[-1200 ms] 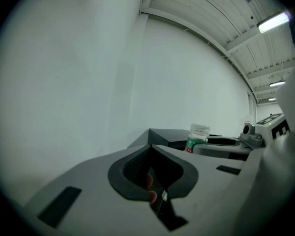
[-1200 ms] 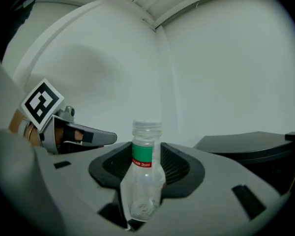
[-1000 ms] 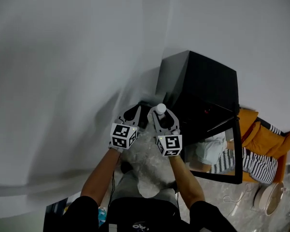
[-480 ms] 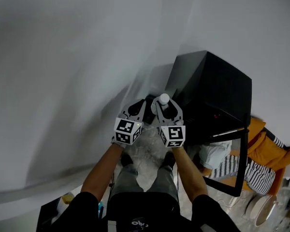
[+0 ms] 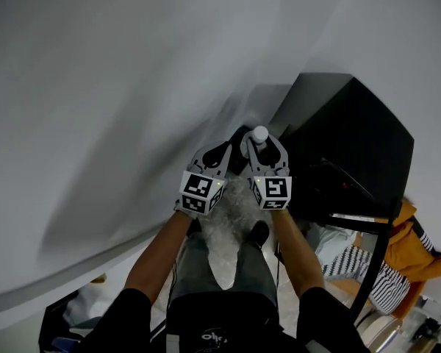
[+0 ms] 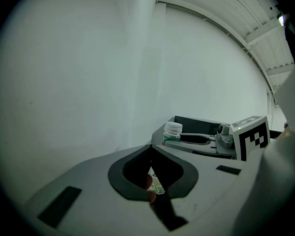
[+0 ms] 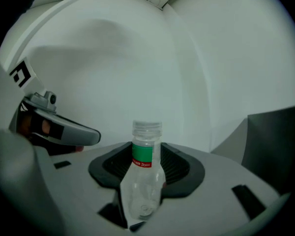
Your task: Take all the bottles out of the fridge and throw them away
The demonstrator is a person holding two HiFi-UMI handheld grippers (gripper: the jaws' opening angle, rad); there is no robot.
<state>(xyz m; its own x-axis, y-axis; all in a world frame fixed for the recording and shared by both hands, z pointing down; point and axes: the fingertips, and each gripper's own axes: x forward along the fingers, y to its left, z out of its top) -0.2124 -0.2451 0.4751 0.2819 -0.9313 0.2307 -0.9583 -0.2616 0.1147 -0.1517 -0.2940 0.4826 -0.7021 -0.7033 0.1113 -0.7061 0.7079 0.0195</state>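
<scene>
Right gripper view shows a clear plastic bottle (image 7: pixel 143 181) with a white cap and a green label band, upright between the jaws of the right gripper (image 7: pixel 146 156). The ribbed pads press on its sides, so the gripper grasps it. In the head view the bottle's cap (image 5: pixel 260 134) pokes up past the tips of the right gripper (image 5: pixel 262 141), out in the open before a white wall (image 5: pixel 117 87) and just left of the black fridge (image 5: pixel 345 145). The left gripper (image 5: pixel 229 148) is just beside it on the left, level with it. In the left gripper view its jaws (image 6: pixel 150 147) are clenched together with nothing between them. The person's forearms reach up from below, with pale floor (image 5: pixel 224 234) between them.
</scene>
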